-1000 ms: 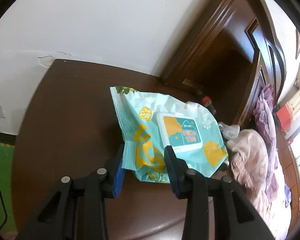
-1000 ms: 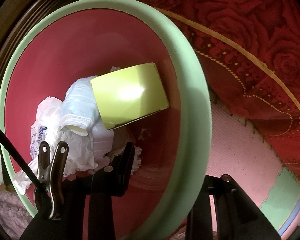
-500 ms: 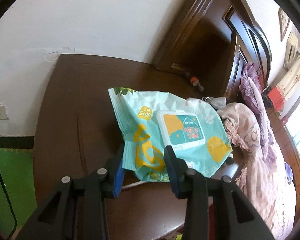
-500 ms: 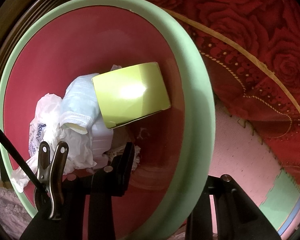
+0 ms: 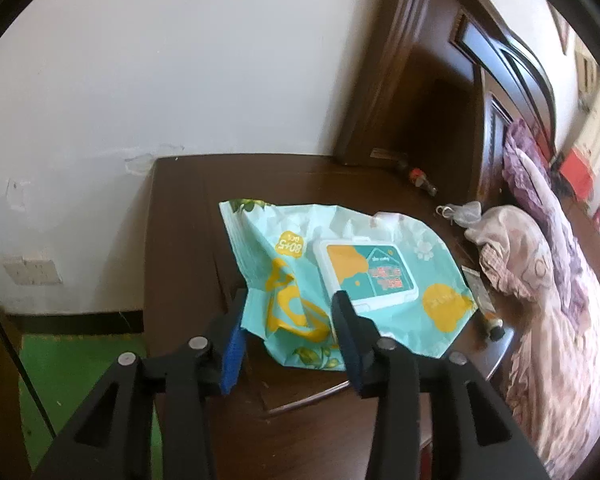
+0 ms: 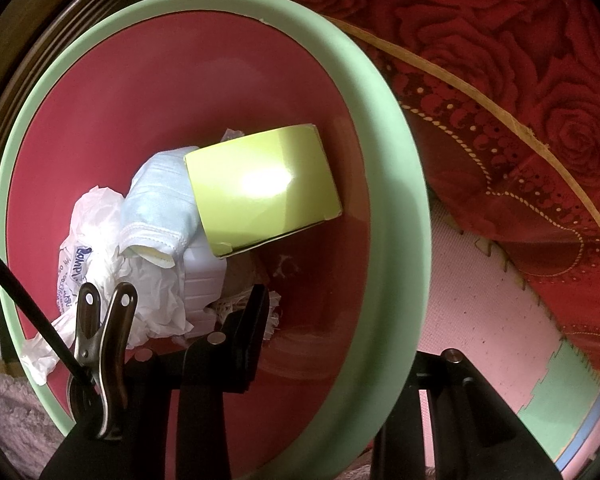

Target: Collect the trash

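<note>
Teal and yellow, the crumpled wipes packet lies on the dark wooden bedside table, its white flip lid facing up, seen only from the left wrist. The left gripper has just been opening; its blue-padded jaws stand apart around the packet's near corner, and whether the pads still touch it is hard to tell. Small items at the table's far right edge are too blurred to name. From the right wrist: the right gripper clamps the green-rimmed red bin, one finger inside, the other hidden behind the rim. Inside lie a yellow-green box, a pale blue mask and crumpled white plastic.
</note>
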